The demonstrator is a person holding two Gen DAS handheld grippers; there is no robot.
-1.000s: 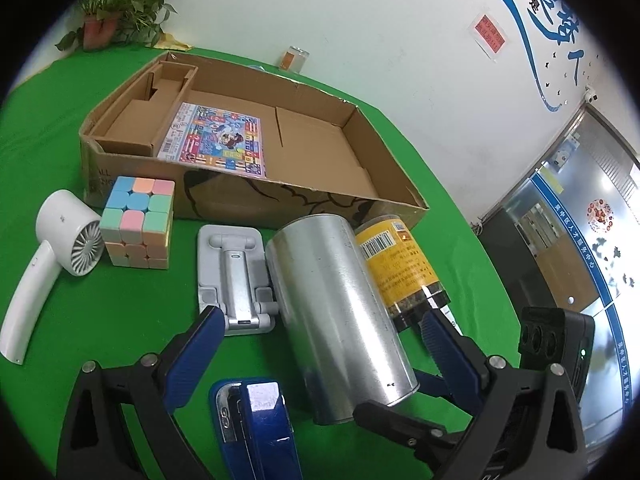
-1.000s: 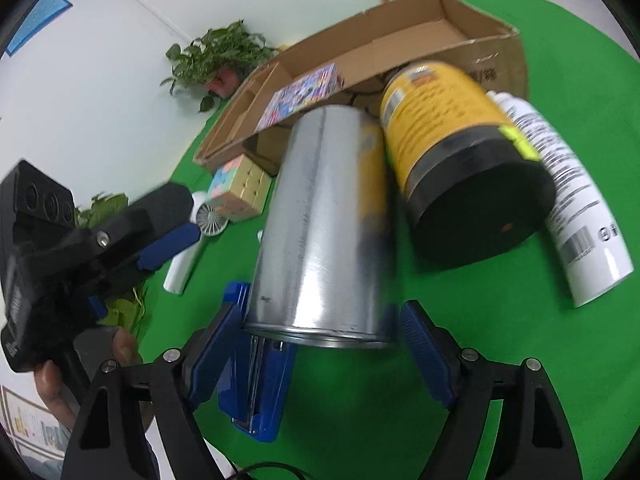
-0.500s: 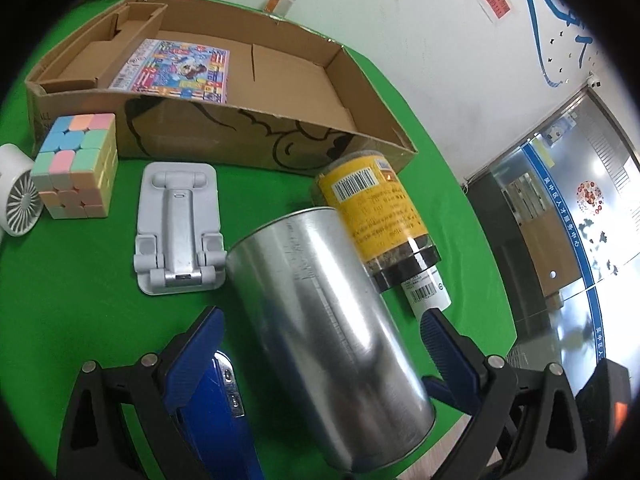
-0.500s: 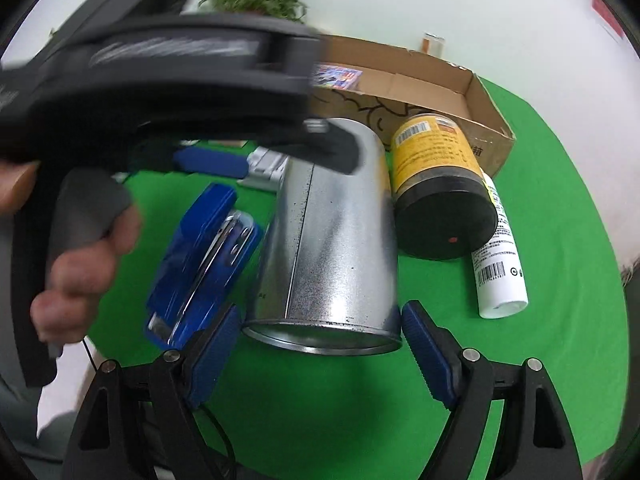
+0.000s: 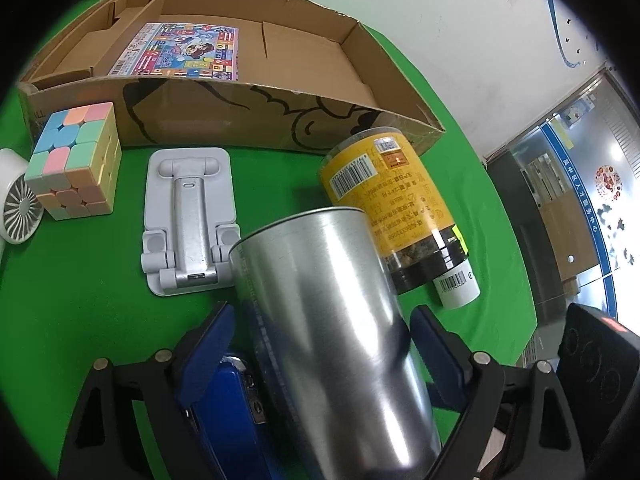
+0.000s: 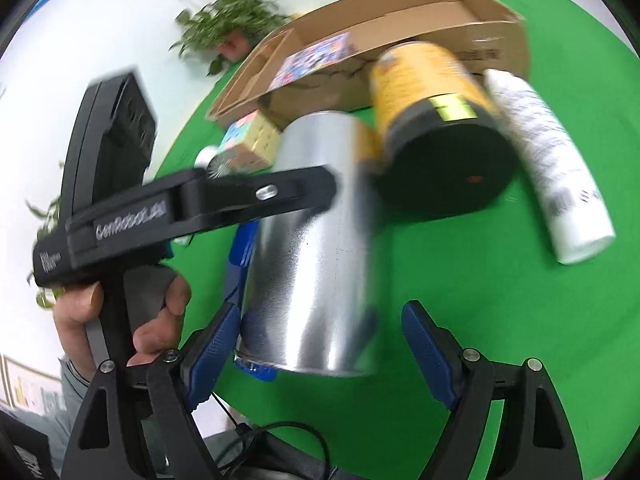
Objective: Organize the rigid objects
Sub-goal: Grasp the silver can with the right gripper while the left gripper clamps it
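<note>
A silver metal can point(image 5: 320, 320) lies on its side on the green table point(image 5: 80, 300). My left gripper point(image 5: 320, 340) straddles it, and its jaws are closing; the right pad is at the can's side, while a gap still shows on the left. From the right wrist view the can point(image 6: 316, 260) has its near end between the fingers of my right gripper point(image 6: 320, 344), which is open, its right pad clear of the can. A hand point(image 6: 120, 312) holds the left gripper across that view.
A yellow-labelled jar with a black lid point(image 5: 392, 200) and a white bottle point(image 5: 456, 284) lie right of the can. A blue stapler point(image 5: 228, 412) lies on its left. Behind are a grey phone stand point(image 5: 188, 216), a pastel cube point(image 5: 76, 160), a white fan point(image 5: 20, 200) and an open cardboard box point(image 5: 240, 116).
My left gripper has come down and closer over the can, and its jaws have narrowed. In the right wrist view the left gripper now crosses the can.
</note>
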